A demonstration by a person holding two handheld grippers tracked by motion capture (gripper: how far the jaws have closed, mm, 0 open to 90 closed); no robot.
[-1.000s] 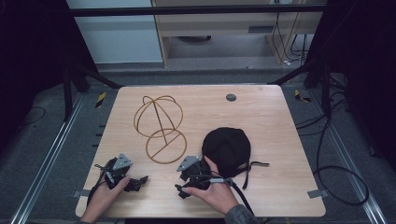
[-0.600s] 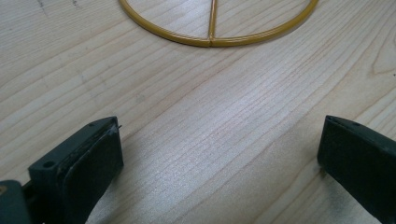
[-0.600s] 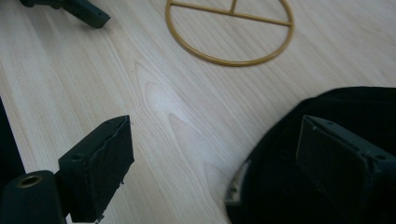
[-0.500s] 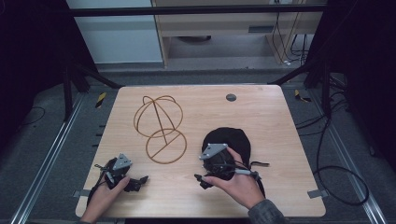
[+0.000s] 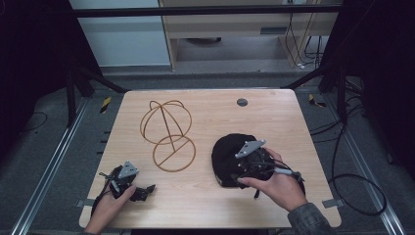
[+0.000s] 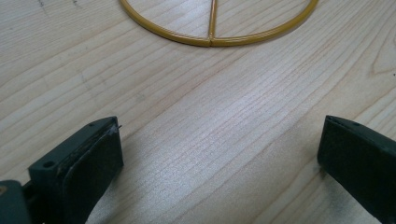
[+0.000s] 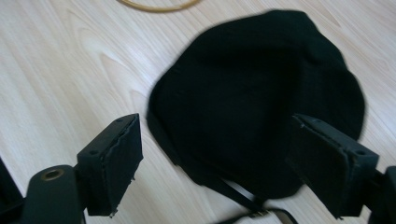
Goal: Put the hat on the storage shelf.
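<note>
right gripper (image 5: pixel 244 169) is above the black cap (image 7: pixel 261 93), jaws spread and released, nothing pinched. they've just been narrowing a bit, but the pads are clear of the fabric. in the right gripper view the cap lies flat on the wooden table (image 7: pixel 60 70) ahead of and between the jaws, its near edge in the gap, its strap (image 7: pixel 238 198) trailing back toward the gripper body.

left gripper (image 5: pixel 139 192) rests low at the table's near edge, jaws wide open, bare wood between them. the gold wire stand (image 6: pixel 212 39) sits well ahead of those jaws, its round base ring flat on the table, apart from the cap.
</note>
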